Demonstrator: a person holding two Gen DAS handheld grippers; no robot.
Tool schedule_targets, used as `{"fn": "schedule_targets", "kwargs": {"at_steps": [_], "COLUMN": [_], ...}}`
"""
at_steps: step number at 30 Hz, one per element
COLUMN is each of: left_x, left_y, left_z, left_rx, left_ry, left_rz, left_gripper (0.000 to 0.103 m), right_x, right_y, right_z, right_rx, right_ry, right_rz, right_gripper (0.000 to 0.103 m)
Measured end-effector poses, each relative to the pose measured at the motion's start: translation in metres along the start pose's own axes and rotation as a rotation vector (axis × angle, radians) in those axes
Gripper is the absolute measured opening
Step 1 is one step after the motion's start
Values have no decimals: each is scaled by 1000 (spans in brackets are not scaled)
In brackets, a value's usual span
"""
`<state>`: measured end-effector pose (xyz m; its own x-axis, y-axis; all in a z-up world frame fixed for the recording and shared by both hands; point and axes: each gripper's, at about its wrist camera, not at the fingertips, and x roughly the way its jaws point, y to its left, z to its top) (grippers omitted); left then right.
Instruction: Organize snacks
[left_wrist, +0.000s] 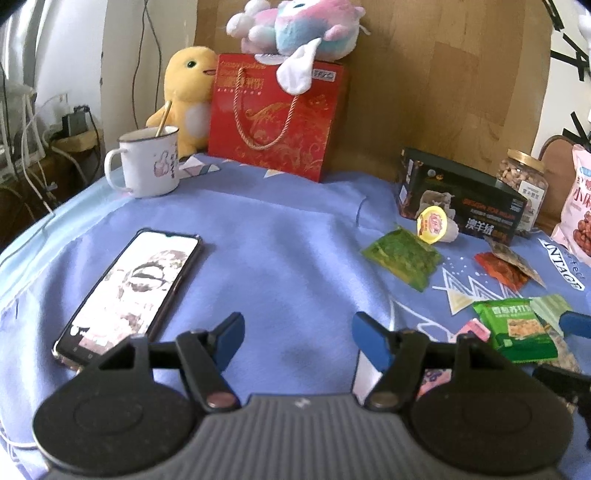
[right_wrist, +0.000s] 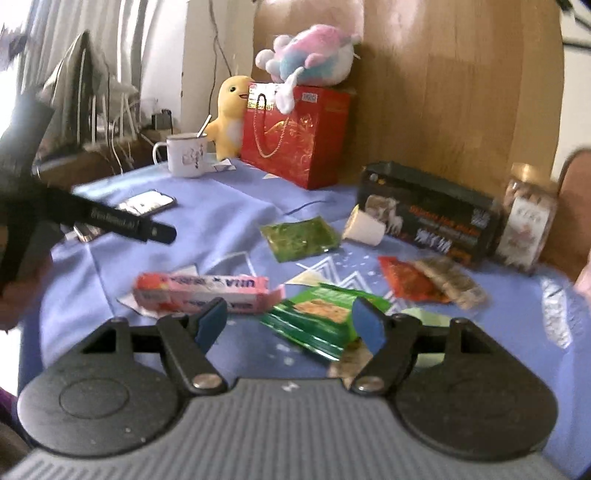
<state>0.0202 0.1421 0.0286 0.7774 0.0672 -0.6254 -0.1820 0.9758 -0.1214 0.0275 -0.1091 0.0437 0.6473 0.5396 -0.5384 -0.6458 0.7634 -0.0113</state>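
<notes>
In the left wrist view my left gripper (left_wrist: 300, 341) is open over bare blue cloth, with nothing between its fingers. In the right wrist view my right gripper (right_wrist: 291, 324) is open low over a green cracker packet (right_wrist: 317, 319), which lies on the cloth in the gap between the blue pads; they do not press on it. A pink snack box (right_wrist: 201, 291) lies just beyond the left finger. Farther off lie a green packet (right_wrist: 299, 238), a tipped jelly cup (right_wrist: 364, 227), a red packet (right_wrist: 408, 280) and a brown packet (right_wrist: 452, 284).
A phone (left_wrist: 129, 291) lies left of my left gripper. A mug (left_wrist: 147, 164), a red gift bag (left_wrist: 277, 118) and plush toys stand at the back. A dark box (left_wrist: 461, 199), a nut jar (left_wrist: 522, 177) and a pink bag (left_wrist: 580, 206) stand at the right.
</notes>
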Motion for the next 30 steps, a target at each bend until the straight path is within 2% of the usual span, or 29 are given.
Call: {"fn": "schedule_targets", "kwargs": {"at_steps": [4,9,17,30], "left_x": [5,14,40,56], "left_y": [1,-19,-32,-35], "left_z": [8,24,38,41], "left_rx": [-4,73,106,116], "left_ry": [13,-36,-28,-23], "left_rz": [-59,-86,-159,-180], "left_gripper": [66,66,66,66], "right_x": [7,12,19,37], "right_y": [-4,-12,-22,-28], "right_z": [5,8,13,22], "right_rx": [92,148,189,195], "right_ry": [22,44,72,87], "right_rz": [49,42,46,81], "right_gripper": [77,77,76,76]}}
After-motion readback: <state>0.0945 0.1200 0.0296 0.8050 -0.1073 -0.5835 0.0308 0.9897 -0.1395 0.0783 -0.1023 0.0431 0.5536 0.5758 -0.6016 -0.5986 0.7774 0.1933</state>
